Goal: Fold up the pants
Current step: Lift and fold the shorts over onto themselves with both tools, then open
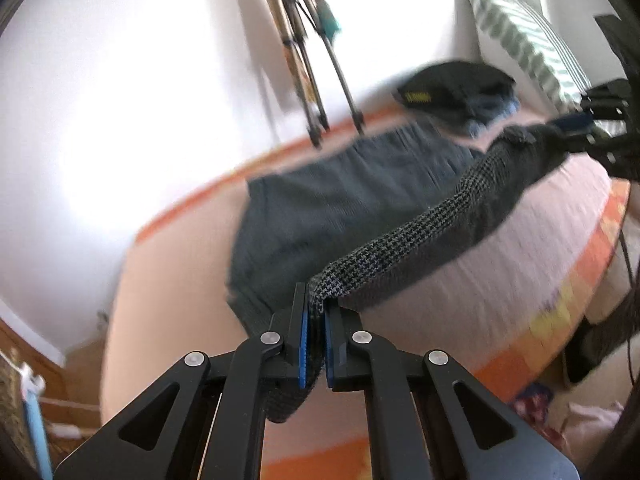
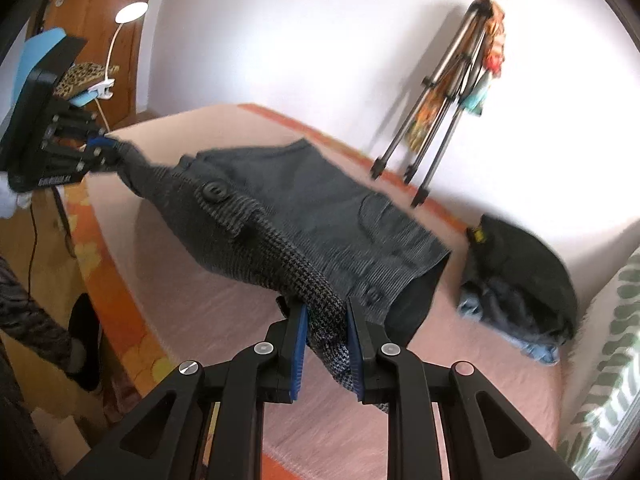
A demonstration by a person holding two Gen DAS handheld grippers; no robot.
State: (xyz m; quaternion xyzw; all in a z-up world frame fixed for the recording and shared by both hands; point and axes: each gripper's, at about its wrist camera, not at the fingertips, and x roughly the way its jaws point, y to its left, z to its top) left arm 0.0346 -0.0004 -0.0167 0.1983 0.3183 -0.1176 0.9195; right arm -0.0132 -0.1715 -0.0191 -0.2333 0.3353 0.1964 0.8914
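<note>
A: Pants (image 1: 344,208) pos?
B: On the bed (image 1: 500,248), waistband edge lifted. Left claw (image 1: 314,320) clenched on one waist corner, right claw (image 2: 326,320) grasping the other; band taut btwn them.
A: Key relation?
B: Long axis runs away from both claws twd wall; neither nearer, so prob. carry both fwd together.

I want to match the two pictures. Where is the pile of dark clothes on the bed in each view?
Left wrist view: the pile of dark clothes lies upper right, below the striped pillow.
Right wrist view: the pile lies at the right, past the pants.
Shared landmark: the tripod against the white wall.
</note>
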